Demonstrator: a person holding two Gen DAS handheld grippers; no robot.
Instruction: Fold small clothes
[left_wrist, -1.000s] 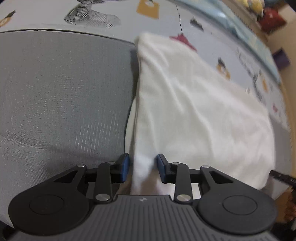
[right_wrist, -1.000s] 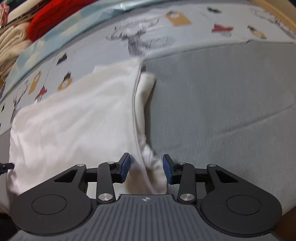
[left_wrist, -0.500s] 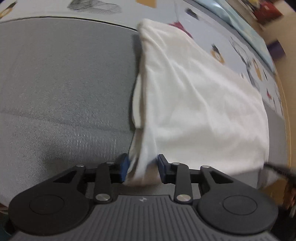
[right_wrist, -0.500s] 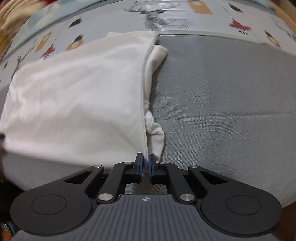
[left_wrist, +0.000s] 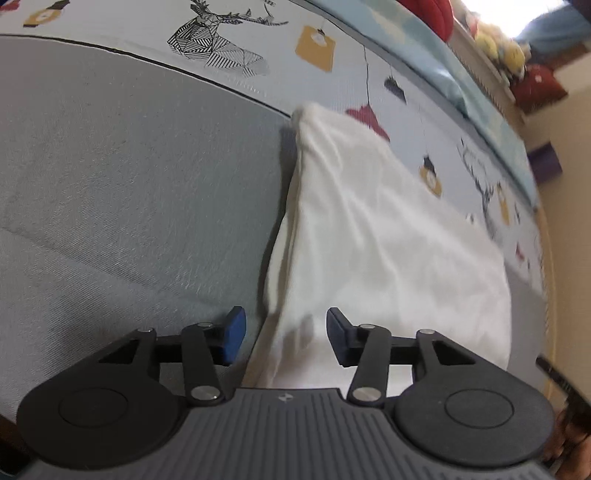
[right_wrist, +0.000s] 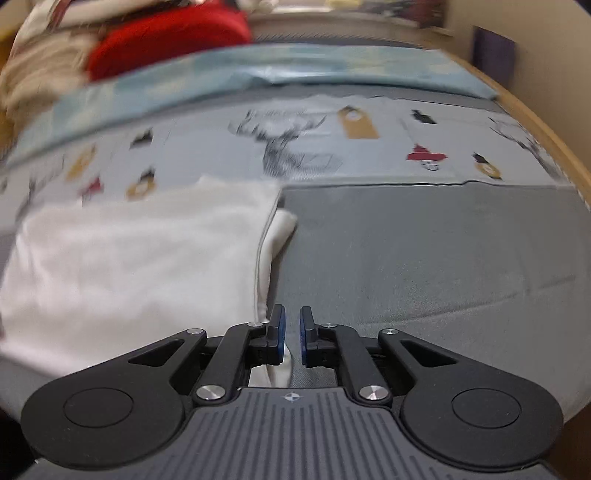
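A grey mat (right_wrist: 443, 251) covers the near part of the bed. Past its black-piped edge lies a pale sheet (left_wrist: 280, 33) printed with a line-drawn deer (left_wrist: 218, 44), mustard tags (left_wrist: 316, 48) and small red and black shapes. Farther back runs a light-blue blanket (right_wrist: 258, 70), with a red cushion (right_wrist: 166, 40) behind it.

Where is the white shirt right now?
The white garment lies on the grey sheet, its far end reaching the reindeer-print cover; it fills the left wrist view's right half.
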